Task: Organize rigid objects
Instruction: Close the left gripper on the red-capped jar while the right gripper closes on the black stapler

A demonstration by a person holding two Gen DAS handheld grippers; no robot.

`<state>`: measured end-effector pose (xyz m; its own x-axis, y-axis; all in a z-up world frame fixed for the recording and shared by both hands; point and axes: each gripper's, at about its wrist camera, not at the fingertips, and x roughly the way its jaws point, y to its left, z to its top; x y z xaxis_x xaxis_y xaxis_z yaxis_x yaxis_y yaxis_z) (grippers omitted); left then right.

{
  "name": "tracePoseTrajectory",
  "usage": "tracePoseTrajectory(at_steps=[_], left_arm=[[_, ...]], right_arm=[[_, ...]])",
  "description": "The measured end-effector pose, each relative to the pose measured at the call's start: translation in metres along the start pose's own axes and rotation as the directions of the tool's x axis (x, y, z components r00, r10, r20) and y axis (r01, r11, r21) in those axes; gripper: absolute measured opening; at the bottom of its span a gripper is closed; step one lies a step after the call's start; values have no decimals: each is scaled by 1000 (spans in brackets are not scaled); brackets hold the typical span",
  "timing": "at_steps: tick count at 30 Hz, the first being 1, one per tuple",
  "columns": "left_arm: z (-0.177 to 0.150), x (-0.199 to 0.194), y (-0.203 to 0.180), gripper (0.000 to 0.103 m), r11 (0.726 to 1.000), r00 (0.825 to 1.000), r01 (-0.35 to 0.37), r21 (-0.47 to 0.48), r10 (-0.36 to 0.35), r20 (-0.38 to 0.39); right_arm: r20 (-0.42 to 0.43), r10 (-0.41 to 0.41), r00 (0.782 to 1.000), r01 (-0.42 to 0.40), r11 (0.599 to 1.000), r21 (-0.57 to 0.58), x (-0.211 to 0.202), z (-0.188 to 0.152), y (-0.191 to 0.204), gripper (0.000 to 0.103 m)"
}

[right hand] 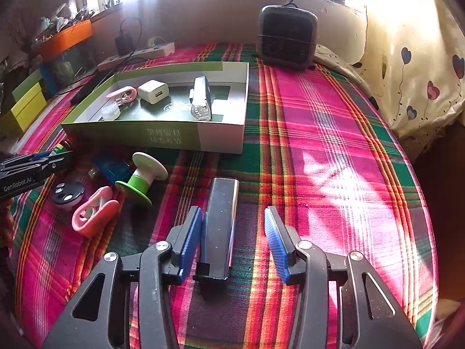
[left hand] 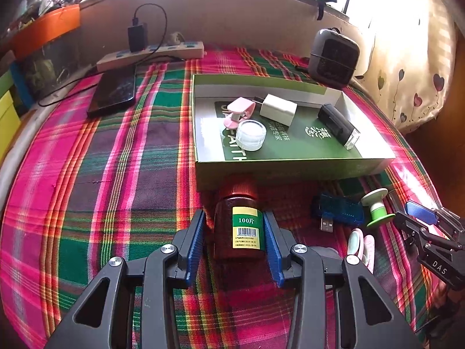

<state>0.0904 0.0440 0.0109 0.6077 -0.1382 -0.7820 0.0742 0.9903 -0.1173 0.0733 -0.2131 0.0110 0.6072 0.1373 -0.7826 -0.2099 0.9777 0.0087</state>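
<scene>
I am in the middle of sorting: the green box (left hand: 290,164) already has a white charger (left hand: 278,109), a small clear jar (left hand: 251,132), a pink clip (left hand: 239,112) and a black stamp (left hand: 337,122) inside. My left gripper (left hand: 234,242) is closed on the brown pill bottle (left hand: 238,226), just in front of the box; both blue pads touch its sides. I think the next move is to lift it over the near wall without knocking it. My right gripper (right hand: 232,241) is half open around a dark flat bar (right hand: 221,229), further in front of the box. Only the left pad touches it, so it is not gripped yet.
</scene>
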Motion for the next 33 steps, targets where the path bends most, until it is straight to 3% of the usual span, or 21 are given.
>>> tracePoseTrajectory(at_steps=[5, 9, 33], left_arm=[[-1, 0, -1, 35, 1000, 1000, -5, -4, 5, 5], [-1, -1, 1, 31, 1000, 1000, -11, -13, 11, 9], [-3, -5, 3, 31, 1000, 1000, -8, -18, 8, 10]], right_arm=[[2, 5, 1000, -5, 1000, 0, 0, 0, 1, 38], [4, 8, 1000, -8, 1000, 2, -1, 0, 1, 28], [13, 41, 999, -41, 999, 15, -4, -1, 0, 24]])
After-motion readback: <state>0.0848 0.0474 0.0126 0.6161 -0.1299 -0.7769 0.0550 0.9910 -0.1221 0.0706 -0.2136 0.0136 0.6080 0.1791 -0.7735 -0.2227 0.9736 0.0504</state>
